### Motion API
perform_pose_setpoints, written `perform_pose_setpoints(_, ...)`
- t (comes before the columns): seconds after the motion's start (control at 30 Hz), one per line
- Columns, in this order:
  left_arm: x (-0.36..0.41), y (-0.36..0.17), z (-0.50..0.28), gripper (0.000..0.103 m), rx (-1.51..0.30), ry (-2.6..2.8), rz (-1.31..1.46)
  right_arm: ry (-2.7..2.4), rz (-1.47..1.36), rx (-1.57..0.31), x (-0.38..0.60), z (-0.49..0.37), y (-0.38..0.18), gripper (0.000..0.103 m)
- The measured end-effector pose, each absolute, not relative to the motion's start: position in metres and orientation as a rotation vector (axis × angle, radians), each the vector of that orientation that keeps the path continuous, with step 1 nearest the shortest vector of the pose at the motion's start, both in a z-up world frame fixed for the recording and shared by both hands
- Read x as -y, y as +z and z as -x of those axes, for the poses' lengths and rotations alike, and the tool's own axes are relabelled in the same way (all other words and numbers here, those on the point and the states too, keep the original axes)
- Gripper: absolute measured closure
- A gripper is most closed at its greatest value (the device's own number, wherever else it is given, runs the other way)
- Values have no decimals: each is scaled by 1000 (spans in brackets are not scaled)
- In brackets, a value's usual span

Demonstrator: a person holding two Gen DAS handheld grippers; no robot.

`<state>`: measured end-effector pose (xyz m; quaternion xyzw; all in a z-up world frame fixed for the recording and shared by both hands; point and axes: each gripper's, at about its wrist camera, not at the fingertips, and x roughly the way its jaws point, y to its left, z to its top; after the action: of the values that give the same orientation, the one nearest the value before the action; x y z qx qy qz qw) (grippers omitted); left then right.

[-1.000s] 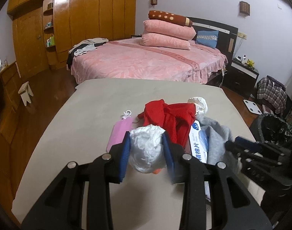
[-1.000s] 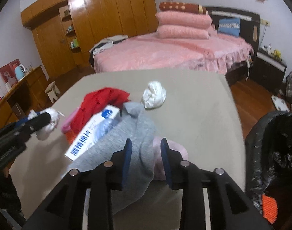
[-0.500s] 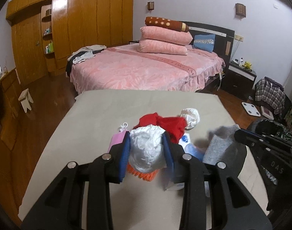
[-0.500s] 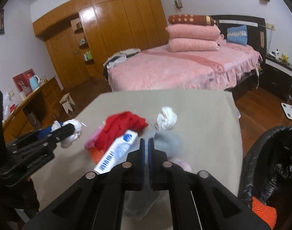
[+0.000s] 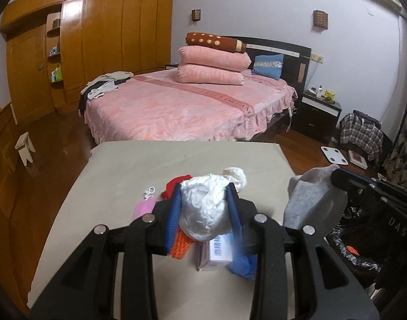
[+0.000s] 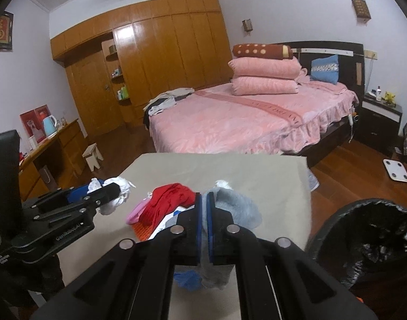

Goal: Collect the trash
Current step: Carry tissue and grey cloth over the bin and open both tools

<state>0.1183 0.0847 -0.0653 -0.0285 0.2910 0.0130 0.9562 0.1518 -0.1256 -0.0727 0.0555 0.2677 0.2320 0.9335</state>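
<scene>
Crumpled white tissue (image 5: pixel 204 208), balled and wrinkled, sits clamped between your left gripper's (image 5: pixel 205 210) blue fingers (image 5: pixel 174 216), held above the beige worktop (image 5: pixel 155 165). Your right gripper's (image 6: pixel 202 221) fingers are pressed nearly together on a soft grey sock (image 6: pixel 236 208), which hangs limp beside the black-lined trash bin (image 6: pixel 368 229). On the worktop lie a second tissue ball (image 5: pixel 235 176), red cloth (image 6: pixel 171 197), a pink mask (image 5: pixel 143 208) and a small carton (image 5: pixel 216 253).
</scene>
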Motion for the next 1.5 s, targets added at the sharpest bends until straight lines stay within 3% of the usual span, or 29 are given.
perform_pose_setpoints(0.53, -69, -77, -113, 71, -616, 9, 42, 438, -126, -605, 140, -152, -97, 99)
perform_pose_setpoints(0.9, -49, -72, -123, 71, -616, -46, 27, 413, -124, -568, 159, -145, -82, 99)
perform_pose_setpoints(1.23, 27, -72, -151, 71, -600, -214, 10, 248, -141, -529, 245, -140, -61, 99)
perform_pose_setpoints(1.5, 109, -85, -167, 71, -591, -375, -18, 78, -168, -554, 317, -135, -78, 99)
